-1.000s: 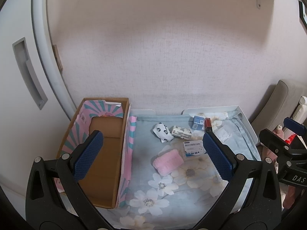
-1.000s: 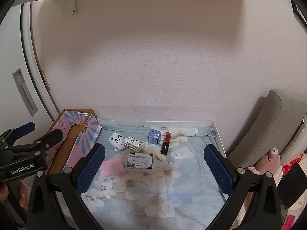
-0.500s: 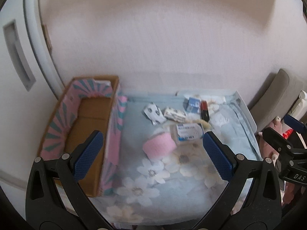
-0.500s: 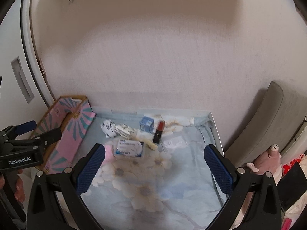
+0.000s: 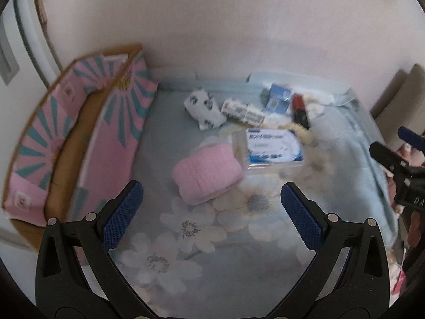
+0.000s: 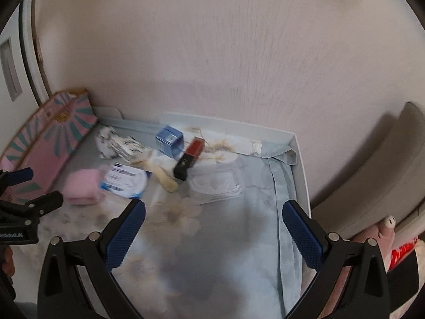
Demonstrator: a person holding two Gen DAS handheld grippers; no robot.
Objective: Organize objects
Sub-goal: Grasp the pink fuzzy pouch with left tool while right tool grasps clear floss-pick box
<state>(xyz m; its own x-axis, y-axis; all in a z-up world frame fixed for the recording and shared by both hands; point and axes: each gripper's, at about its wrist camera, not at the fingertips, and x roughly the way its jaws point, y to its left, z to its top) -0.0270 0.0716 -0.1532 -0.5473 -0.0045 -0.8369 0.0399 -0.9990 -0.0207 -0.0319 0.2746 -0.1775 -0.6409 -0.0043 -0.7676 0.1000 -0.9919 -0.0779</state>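
Small items lie on a floral blue cloth (image 5: 239, 252): a pink folded towel (image 5: 207, 172), a clear wipes pack with a blue label (image 5: 271, 148), a white spotted pouch (image 5: 203, 107), a striped packet (image 5: 243, 111), a blue box (image 5: 277, 98) and a red and black lipstick (image 6: 190, 158). A pink and teal cardboard box (image 5: 79, 143) stands open at the left. My left gripper (image 5: 211, 212) is open and empty, just short of the towel. My right gripper (image 6: 213, 230) is open and empty over the cloth, short of the items.
A white tray rim (image 6: 300, 159) edges the cloth at the back and right. The pink wall rises right behind. A grey cushion (image 6: 385, 175) and a pink plush toy (image 6: 377, 231) sit to the right. A white cabinet door (image 5: 10, 40) stands at the left.
Both grippers have moved forward and down toward the items, which now look larger. The left one has closed in on the pink towel. Both stay open and empty.
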